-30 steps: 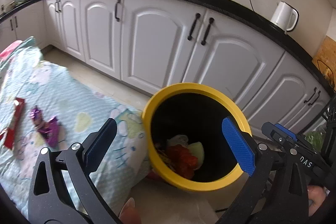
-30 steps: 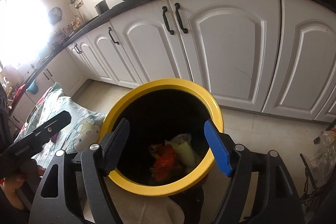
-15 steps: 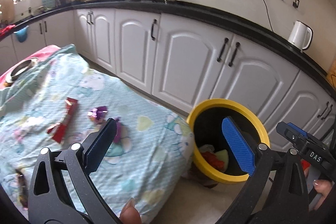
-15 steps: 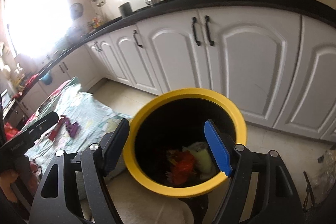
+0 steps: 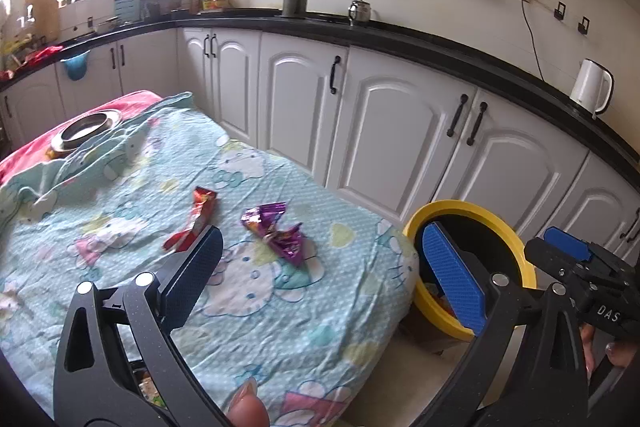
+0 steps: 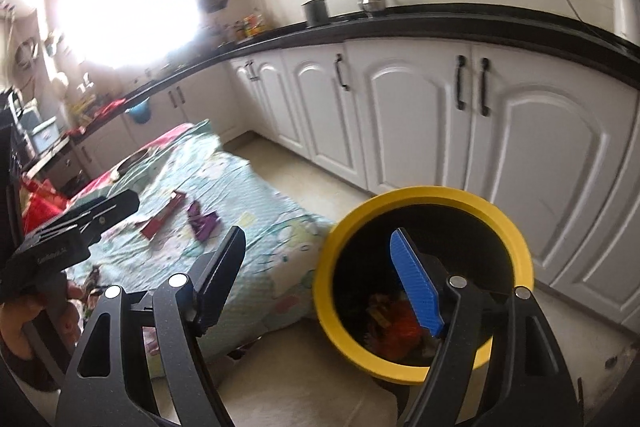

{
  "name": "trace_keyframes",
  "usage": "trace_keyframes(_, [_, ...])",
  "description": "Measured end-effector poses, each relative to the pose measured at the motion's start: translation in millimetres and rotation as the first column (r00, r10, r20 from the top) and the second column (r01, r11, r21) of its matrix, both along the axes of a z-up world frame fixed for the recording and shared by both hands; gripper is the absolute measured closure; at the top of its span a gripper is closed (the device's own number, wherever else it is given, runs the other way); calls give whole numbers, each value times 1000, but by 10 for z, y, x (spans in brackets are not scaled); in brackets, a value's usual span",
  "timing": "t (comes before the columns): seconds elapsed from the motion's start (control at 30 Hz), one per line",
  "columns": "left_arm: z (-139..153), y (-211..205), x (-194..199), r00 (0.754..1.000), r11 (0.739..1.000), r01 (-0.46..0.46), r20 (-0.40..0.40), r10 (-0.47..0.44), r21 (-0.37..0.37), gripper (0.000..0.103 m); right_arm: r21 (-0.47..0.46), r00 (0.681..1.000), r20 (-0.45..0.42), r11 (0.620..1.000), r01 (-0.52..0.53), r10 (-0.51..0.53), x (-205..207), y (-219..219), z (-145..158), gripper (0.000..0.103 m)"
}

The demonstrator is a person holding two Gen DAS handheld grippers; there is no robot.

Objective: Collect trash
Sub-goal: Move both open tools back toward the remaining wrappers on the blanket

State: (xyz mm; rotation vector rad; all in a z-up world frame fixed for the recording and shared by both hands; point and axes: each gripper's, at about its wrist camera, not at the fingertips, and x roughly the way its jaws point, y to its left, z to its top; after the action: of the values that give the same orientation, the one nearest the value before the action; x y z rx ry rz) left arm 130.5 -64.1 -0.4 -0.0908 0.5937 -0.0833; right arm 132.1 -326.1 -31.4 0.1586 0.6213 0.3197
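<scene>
Kitchen w/ white cabinets under a black counter; a table in front is covered by a pale blue cartoon-cat cloth. At far left on it sits a metal bowl, resting on a red cloth edge.

Mid-table lie the trash items: a red wrapper, and just right of it a purple wrapper, near each other but apart (print on both too small to read).

Left gripper hovers over the table's near part, fingers wide apart, nothing between them; the red wrapper's lower end is hidden behind its left finger.

Right of the table, on the floor beside its corner, stands a yellow-rimmed bin, black inside, w/ red and orange trash at the bottom. The left gripper's blue finger pad covers part of its mouth.

Right gripper is over the gap btw table and bin, fingers also apart and empty. In left wrist view its body reads "DAS" (rest cut off).

White kettle stands on the counter at far right; utensils hang on the wall above.
</scene>
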Motion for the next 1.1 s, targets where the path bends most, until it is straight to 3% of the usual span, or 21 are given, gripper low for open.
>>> trace_keyframes(0.23, [-70, 222, -114, 999, 999, -41, -14, 41, 0, 11, -31, 997, 13, 996, -78, 78, 19, 295, 42, 23])
trace_keyframes(0.53, [-160, 475, -197, 994, 996, -95, -48, 95, 2, 11, -48, 984, 3, 983, -179, 179, 156, 651, 38, 23])
trace_keyframes(0.8, [-309, 778, -296, 980, 987, -158, -120, 159, 15, 11, -82, 968, -27, 965, -249, 248, 385, 1007, -30, 23])
trace_keyframes(1.1, [-502, 1003, -433, 962, 987, -161, -220, 162, 24, 11, -144, 940, -86, 929, -339, 330, 732, 1483, -201, 23])
